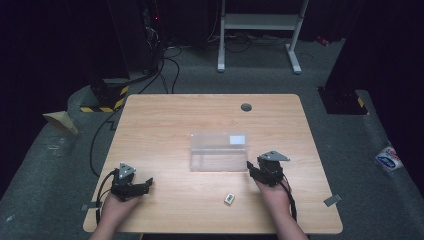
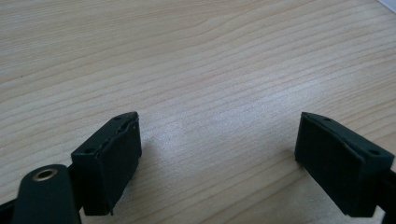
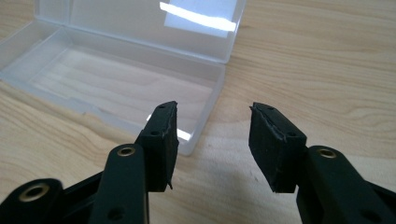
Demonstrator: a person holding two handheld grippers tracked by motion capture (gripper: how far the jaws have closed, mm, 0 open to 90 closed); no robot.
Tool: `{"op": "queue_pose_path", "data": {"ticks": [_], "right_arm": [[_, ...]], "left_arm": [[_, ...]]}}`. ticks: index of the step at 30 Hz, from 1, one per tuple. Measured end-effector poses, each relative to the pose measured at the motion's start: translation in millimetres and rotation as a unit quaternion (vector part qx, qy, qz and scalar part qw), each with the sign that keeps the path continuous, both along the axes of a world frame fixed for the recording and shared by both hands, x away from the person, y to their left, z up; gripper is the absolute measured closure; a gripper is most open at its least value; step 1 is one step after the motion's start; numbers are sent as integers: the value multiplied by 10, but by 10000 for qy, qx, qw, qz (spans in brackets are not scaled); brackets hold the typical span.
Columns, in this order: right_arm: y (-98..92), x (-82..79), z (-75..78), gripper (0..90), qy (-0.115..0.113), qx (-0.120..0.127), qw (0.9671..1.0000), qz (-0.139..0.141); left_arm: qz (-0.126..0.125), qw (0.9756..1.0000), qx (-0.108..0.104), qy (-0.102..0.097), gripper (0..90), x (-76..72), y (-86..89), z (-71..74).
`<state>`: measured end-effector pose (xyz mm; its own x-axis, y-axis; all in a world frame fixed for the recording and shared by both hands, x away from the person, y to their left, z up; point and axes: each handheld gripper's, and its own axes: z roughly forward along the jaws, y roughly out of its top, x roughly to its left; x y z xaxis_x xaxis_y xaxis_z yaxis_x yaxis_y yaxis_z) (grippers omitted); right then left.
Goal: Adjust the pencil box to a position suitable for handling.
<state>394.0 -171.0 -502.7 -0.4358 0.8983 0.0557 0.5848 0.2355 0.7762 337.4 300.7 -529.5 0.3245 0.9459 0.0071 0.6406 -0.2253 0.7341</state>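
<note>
A clear plastic box lies open in the middle of the wooden table, its lid standing up behind it. In the right gripper view the box is empty, its near right corner just ahead of the left jaw. My right gripper is open at the box's right end, holding nothing; the same gripper shows bare table between its jaws. My left gripper rests near the front left edge, open and empty, and the left gripper has only wood grain between its jaws. A small white and yellow block lies in front of the box.
A round grey grommet sits in the table's far edge area. Beyond the table stand a white desk frame and black equipment with cables. A white packet lies on the floor at the right.
</note>
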Motion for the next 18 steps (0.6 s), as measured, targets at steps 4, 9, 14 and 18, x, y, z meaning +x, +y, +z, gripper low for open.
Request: {"op": "queue_pose_path", "data": {"ticks": [4,9,14,18], "right_arm": [[-79,-85,-15,484,-59,14,10000,3],[-155,-264,-22,458,-180,40,9997,152],[-180,-380,-44,452,-276,-46,9993,233],[-222,-436,-91,442,-244,-35,9994,224]], "left_arm": [[1,10000,3,-6,149,0,0,0],[1,10000,2,-4,149,0,0,0],[-6,10000,4,-11,149,2,2,-1],[-5,10000,5,-15,148,2,2,-1]]}}
